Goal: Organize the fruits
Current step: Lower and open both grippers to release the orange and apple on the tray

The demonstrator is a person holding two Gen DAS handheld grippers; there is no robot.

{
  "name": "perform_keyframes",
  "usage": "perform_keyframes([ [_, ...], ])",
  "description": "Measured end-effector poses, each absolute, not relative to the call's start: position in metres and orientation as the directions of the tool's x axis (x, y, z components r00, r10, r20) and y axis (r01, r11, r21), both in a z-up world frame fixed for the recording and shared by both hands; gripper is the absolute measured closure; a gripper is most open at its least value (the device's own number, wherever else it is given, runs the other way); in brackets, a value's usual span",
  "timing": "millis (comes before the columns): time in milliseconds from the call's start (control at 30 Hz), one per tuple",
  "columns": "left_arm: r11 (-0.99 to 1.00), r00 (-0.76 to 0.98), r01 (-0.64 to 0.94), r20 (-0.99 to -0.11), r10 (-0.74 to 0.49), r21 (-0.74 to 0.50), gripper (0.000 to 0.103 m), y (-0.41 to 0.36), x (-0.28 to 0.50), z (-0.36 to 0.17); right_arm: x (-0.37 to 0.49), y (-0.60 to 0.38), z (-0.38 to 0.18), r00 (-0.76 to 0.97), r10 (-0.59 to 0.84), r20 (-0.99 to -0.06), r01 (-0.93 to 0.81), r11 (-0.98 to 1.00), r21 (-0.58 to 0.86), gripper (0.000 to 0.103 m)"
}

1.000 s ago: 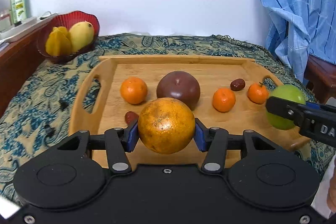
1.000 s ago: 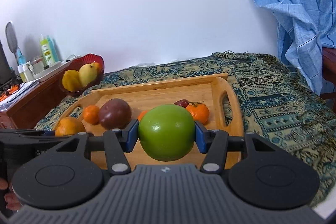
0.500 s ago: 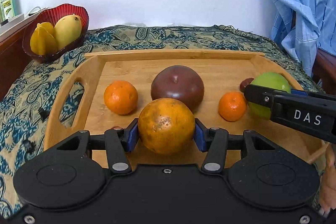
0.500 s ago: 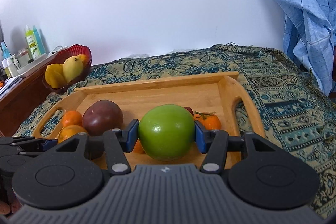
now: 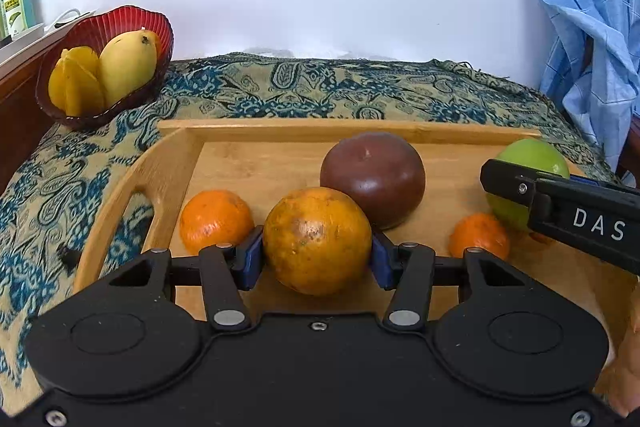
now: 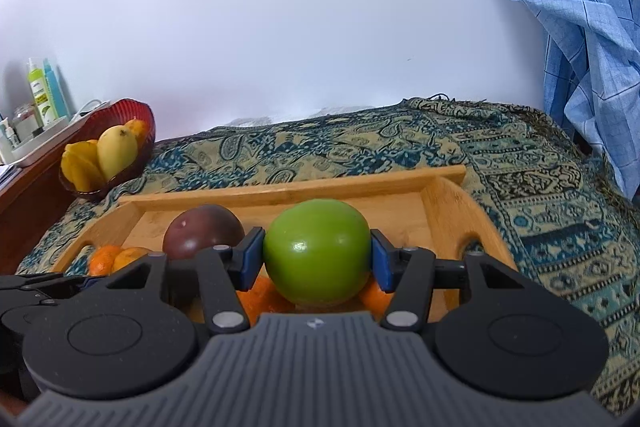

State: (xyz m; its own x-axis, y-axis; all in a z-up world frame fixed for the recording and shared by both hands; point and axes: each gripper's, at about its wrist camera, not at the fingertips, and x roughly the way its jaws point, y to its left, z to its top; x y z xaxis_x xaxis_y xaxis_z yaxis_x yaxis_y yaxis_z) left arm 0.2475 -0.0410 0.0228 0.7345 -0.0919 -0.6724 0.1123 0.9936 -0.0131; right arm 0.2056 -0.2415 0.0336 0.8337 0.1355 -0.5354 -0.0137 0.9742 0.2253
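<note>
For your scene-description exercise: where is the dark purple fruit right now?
In the left wrist view the dark purple fruit sits on the wooden tray, just behind the large orange held by the left gripper.

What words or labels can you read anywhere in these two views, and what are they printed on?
"DAS": white letters on the black side of the right gripper, seen from the left wrist view; the word may run on past the frame edge.
Green bottle label: print too small to read.
Green bottle in the right wrist view: label blurred, unreadable.
No other text shows.
</note>
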Motion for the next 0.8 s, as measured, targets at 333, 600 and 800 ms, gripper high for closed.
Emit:
perform_keyframes([
  [333,0.99,0.749,0.134,-0.658,-0.076,0.038,0.053,-0.052,0.248,0.02,0.211,-0.238,0.03,0.813,0.149,-0.563,-0.035,0.977,0.208,0.046],
  [600,0.988,0.74,0.15,-0.668,-0.086,0.038,0.051,-0.052,0.245,0.021,0.21,-0.239,0.03,0.808,0.156,-0.569,-0.033,0.975,0.221,0.045],
  [800,0.988,0.735,0.153,-0.672,-0.09,0.035,0.043,-0.05,0.238,0.021,0.206,-0.24,0.033,0.799,0.16,-0.58,-0.036,0.975,0.219,0.046],
])
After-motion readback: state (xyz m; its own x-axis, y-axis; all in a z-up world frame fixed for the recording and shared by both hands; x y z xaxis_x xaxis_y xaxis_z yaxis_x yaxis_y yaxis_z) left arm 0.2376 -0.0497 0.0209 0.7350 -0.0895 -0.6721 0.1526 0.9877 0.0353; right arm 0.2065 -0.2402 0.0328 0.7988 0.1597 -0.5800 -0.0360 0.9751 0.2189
